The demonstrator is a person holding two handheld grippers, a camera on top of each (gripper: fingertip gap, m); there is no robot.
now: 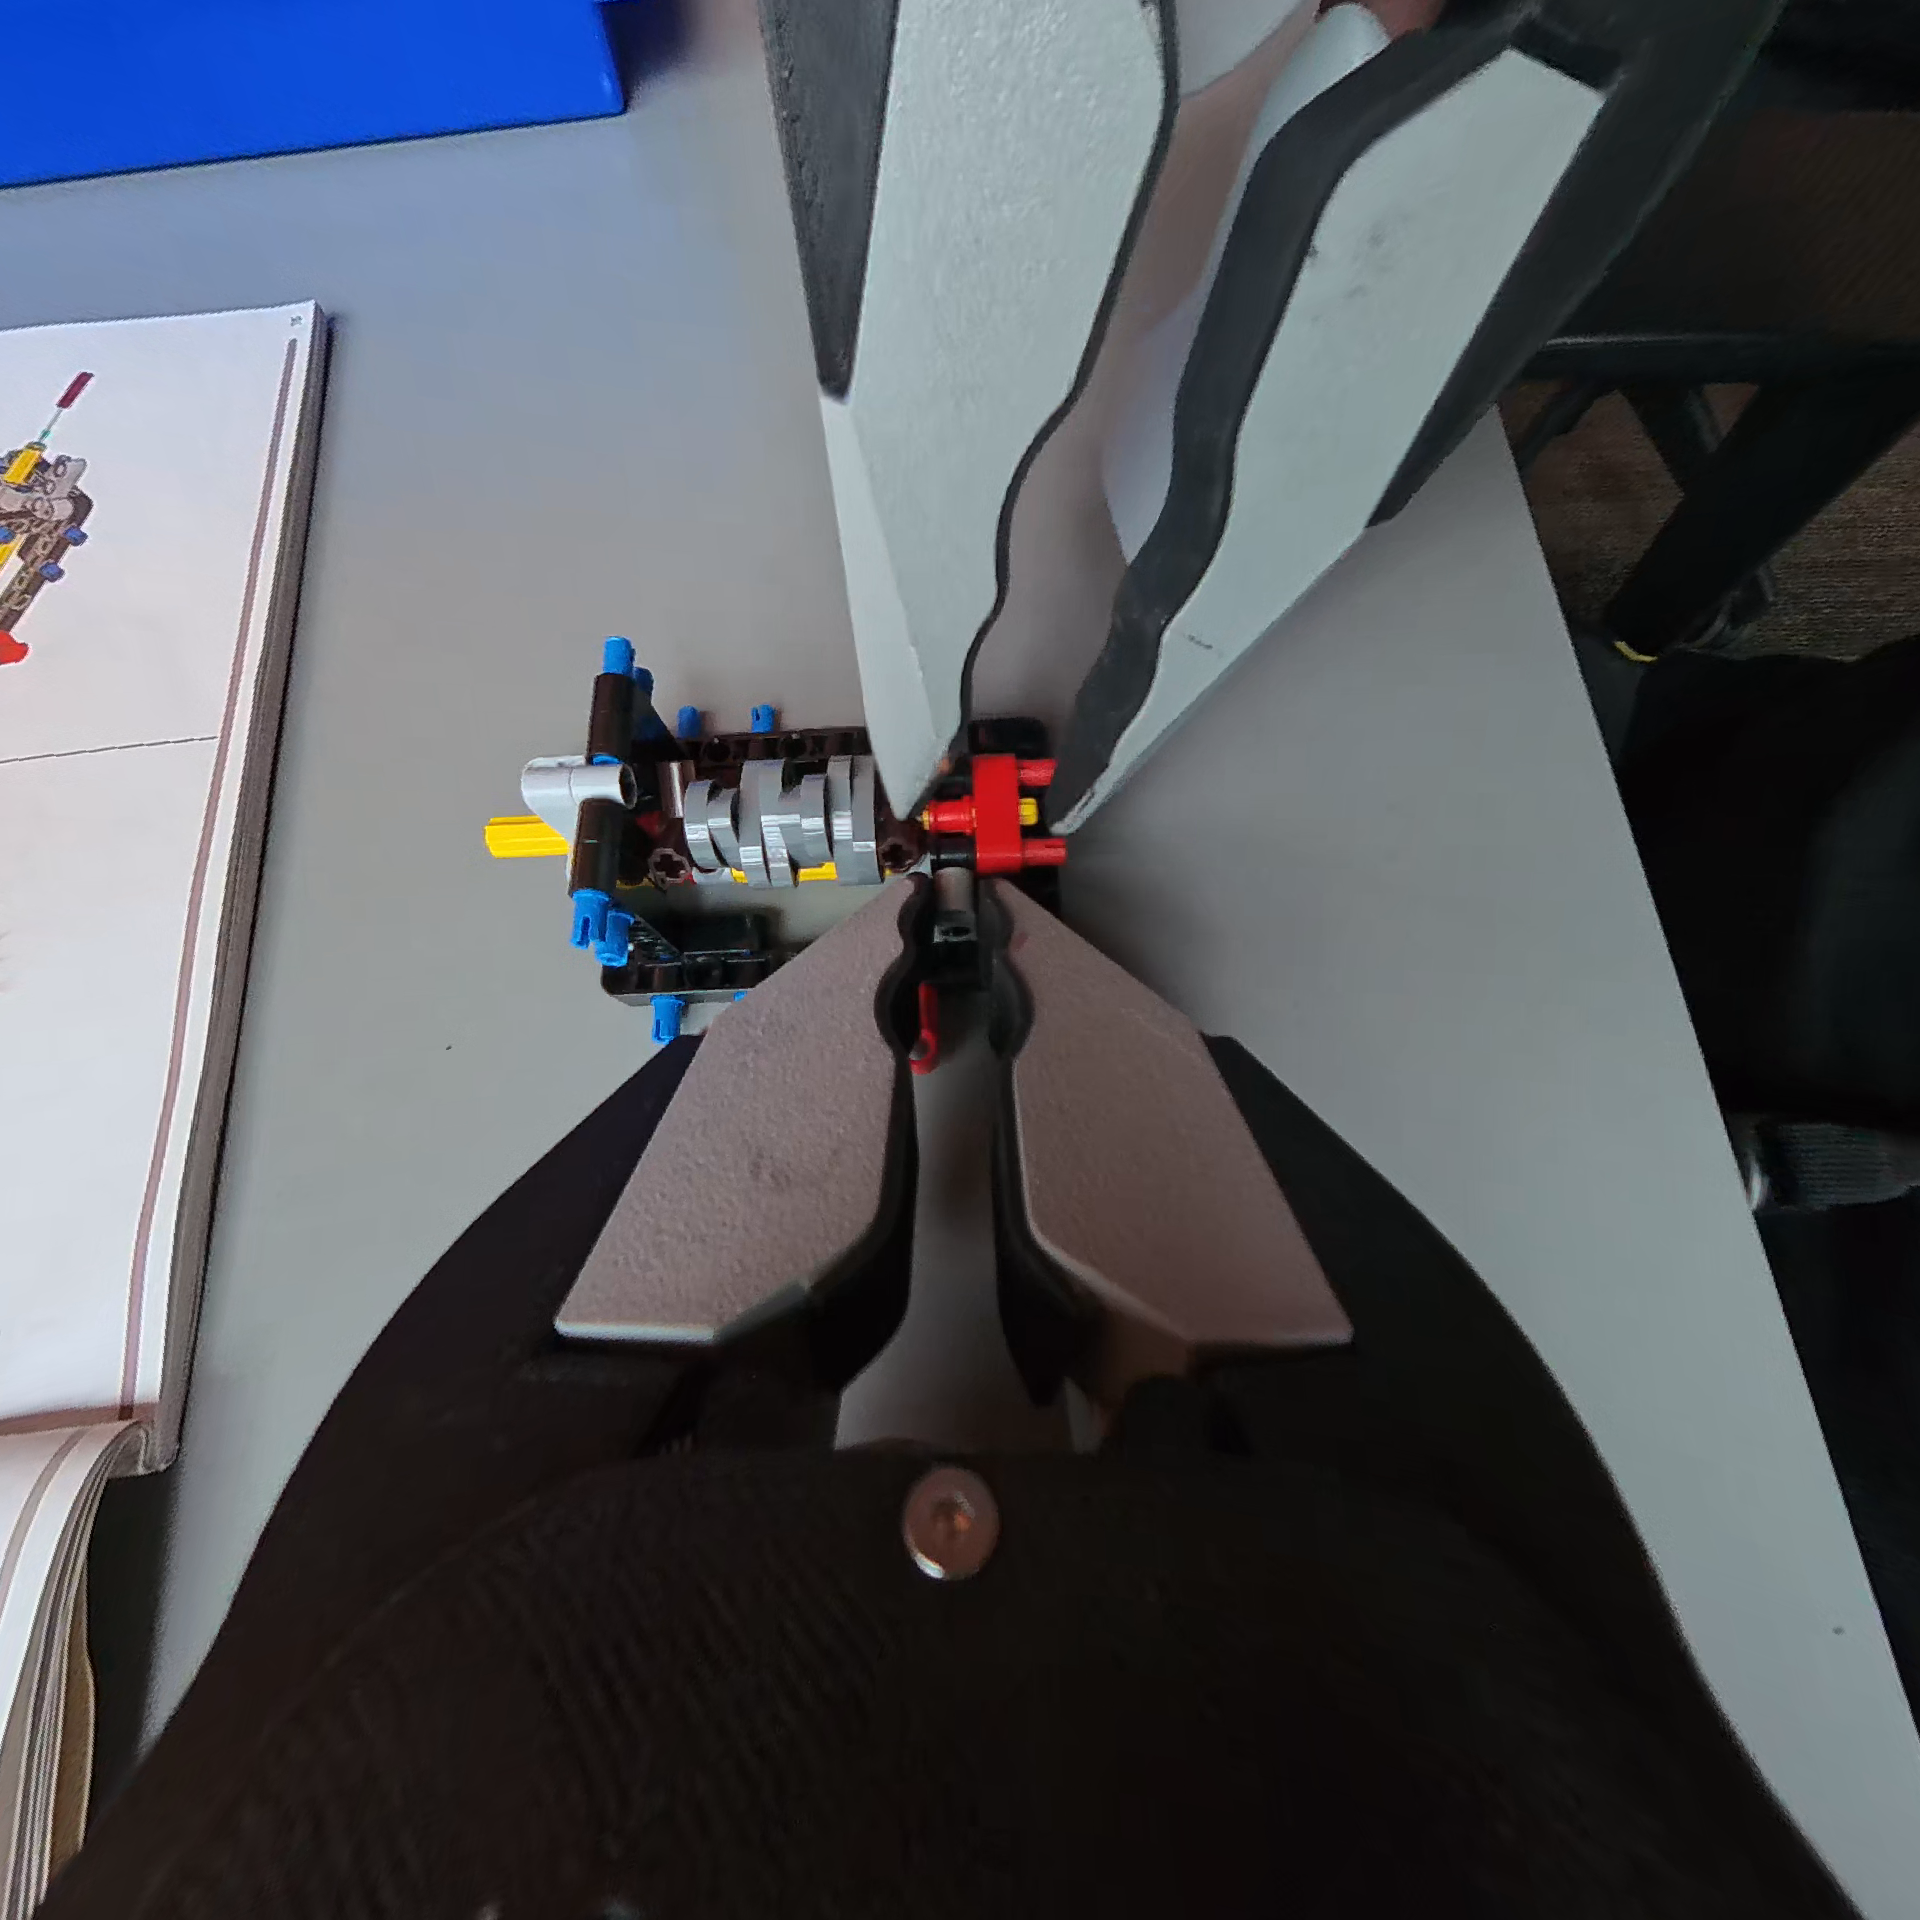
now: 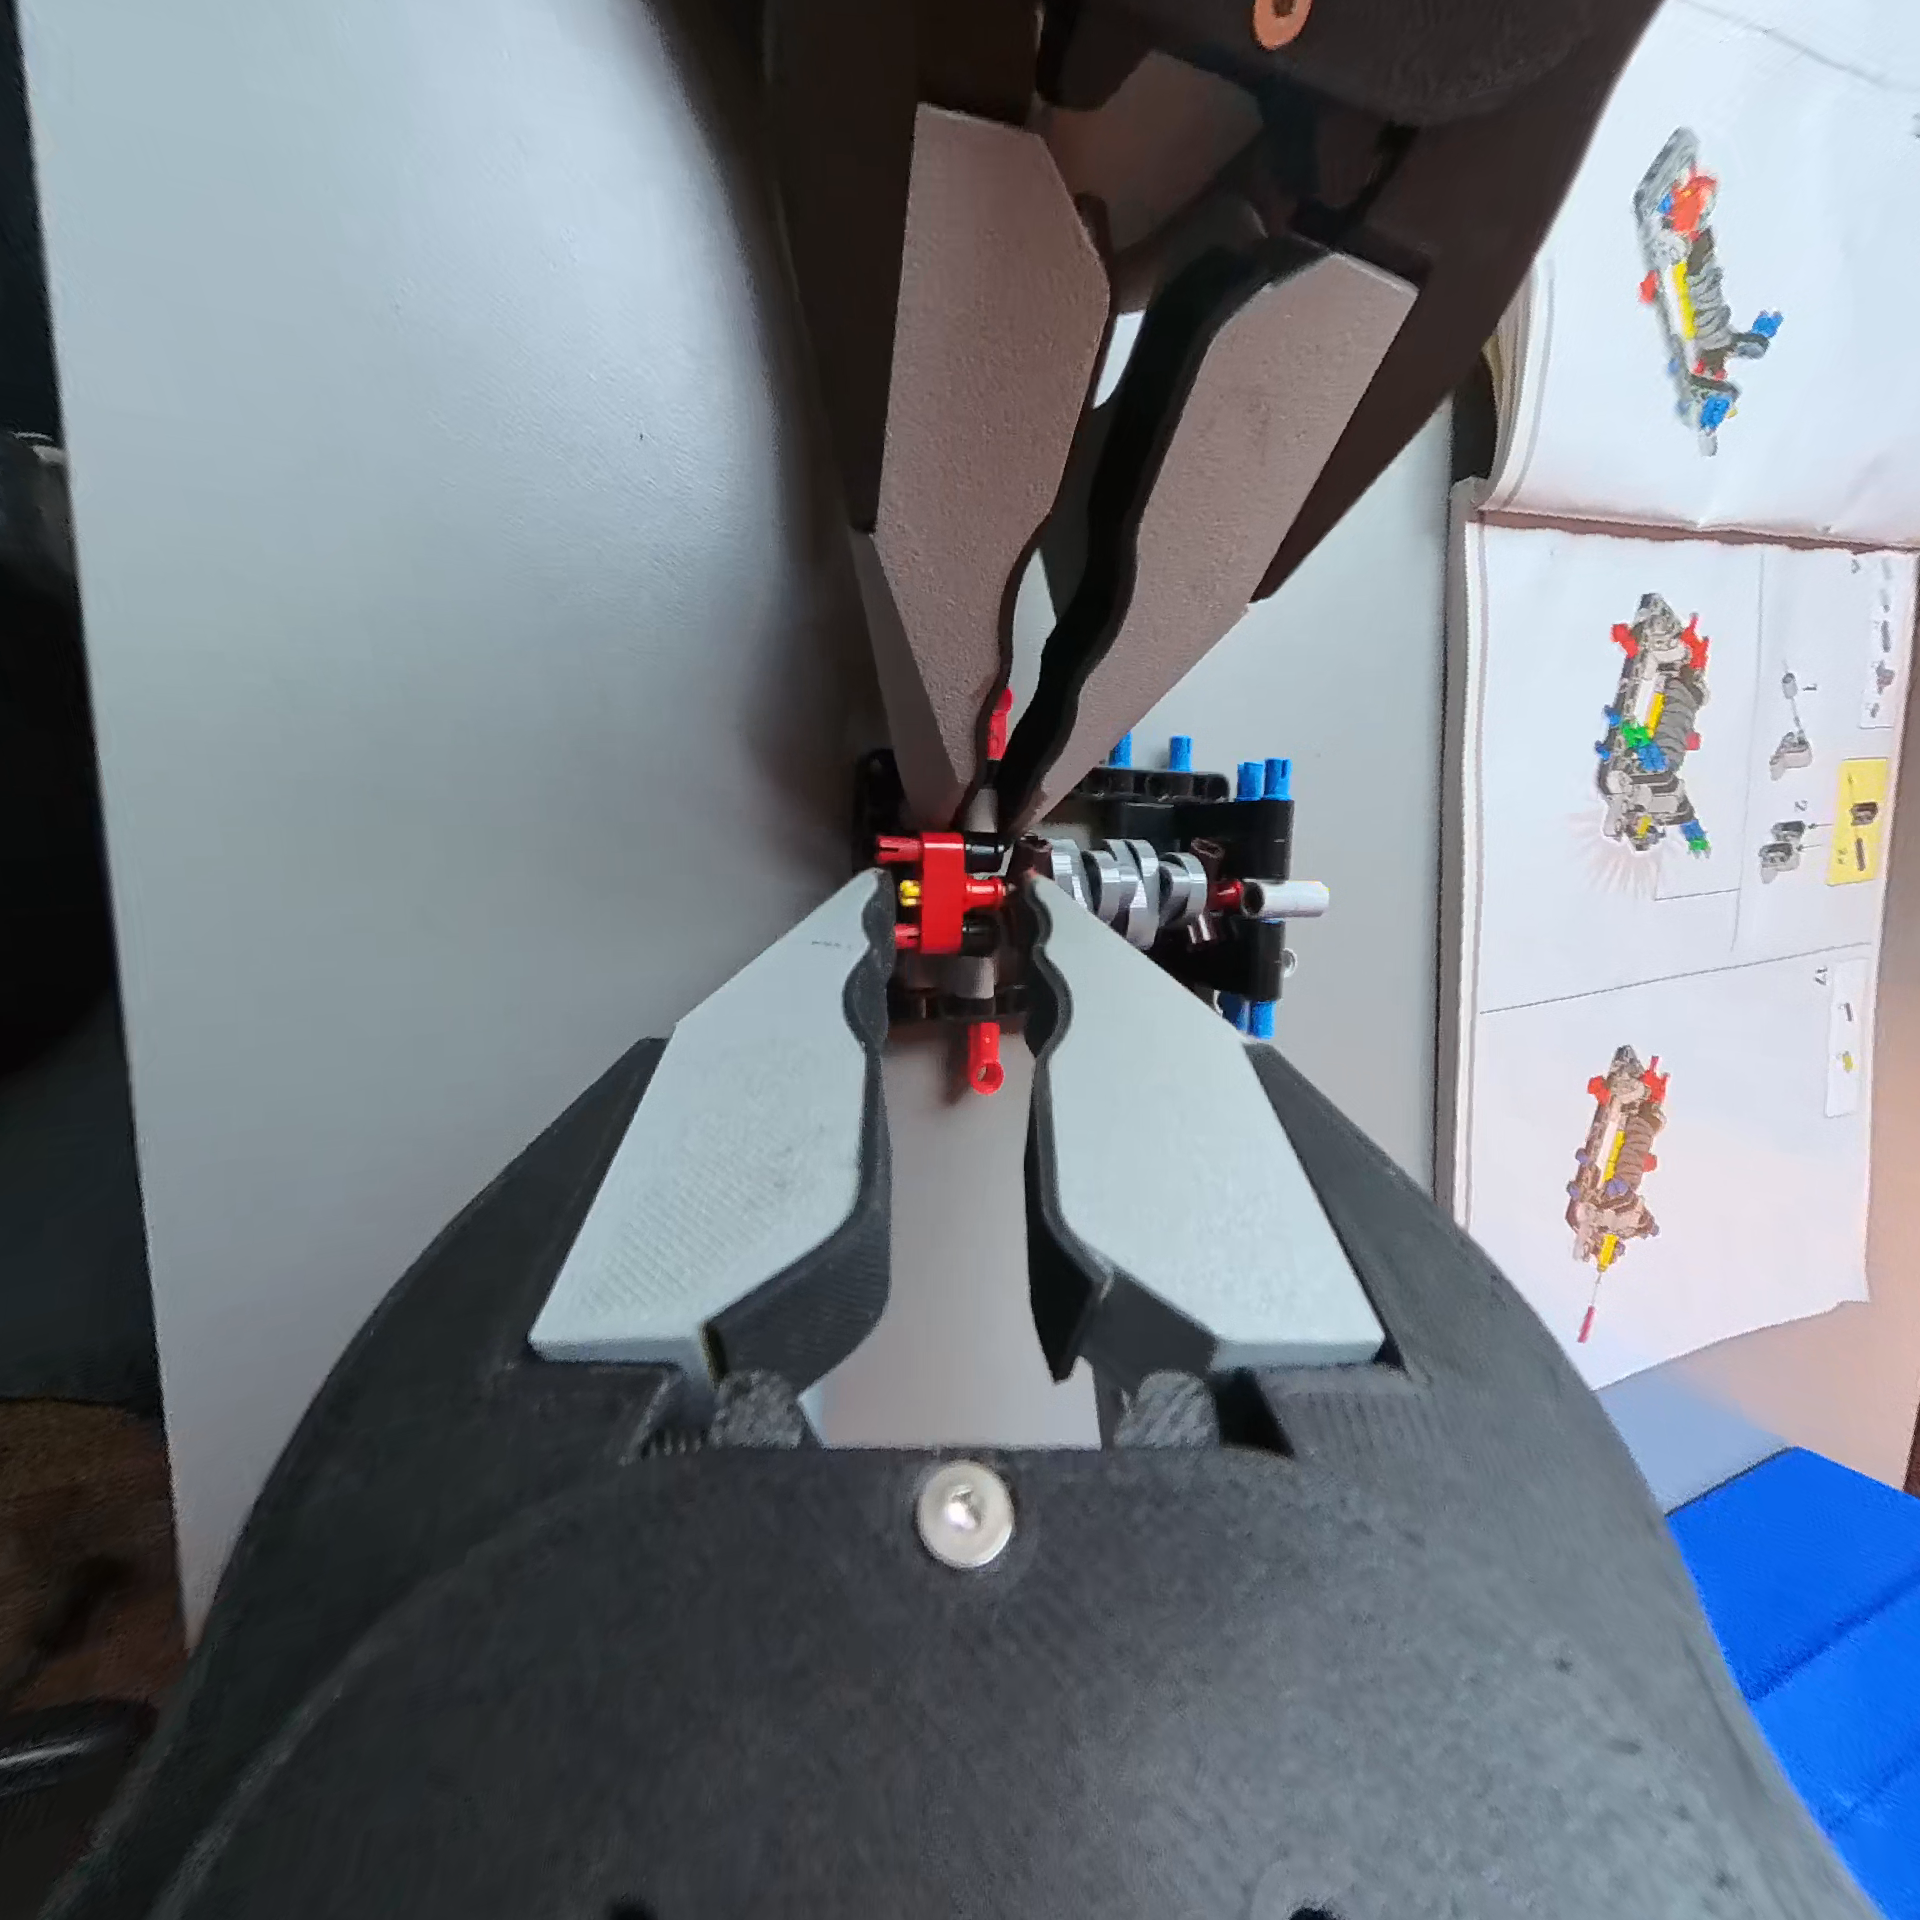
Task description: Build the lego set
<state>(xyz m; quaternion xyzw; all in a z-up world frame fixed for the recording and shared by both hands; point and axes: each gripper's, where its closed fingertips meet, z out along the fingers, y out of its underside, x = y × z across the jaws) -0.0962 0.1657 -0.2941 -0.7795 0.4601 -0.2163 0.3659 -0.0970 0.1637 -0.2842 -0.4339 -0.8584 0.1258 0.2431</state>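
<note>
A partly built lego assembly [image 1: 769, 821] lies on the grey table [image 1: 468, 468]. It has a black frame, grey crank pieces, blue pins and a yellow axle. A red connector piece [image 1: 997, 816] with red pins sits at its right end. My left gripper [image 1: 956, 894] is shut on the black and grey end of the assembly, with a small red pin showing between its fingers. My right gripper [image 1: 987, 816] comes in from the far side. In the right wrist view, my right gripper [image 2: 951, 894] clamps the red connector piece [image 2: 943, 894], and the left gripper [image 2: 982, 810] comes in from above onto the assembly [image 2: 1122, 883].
An open instruction booklet [image 1: 135, 831] lies to the left of the assembly; it is at the right in the right wrist view [image 2: 1662, 831]. A blue box [image 1: 291, 73] stands at the far left. The table edge [image 1: 1621, 831] runs close by on the right, with a dark chair [image 1: 1766, 416] beyond it. The grippers are tip to tip, or close to it.
</note>
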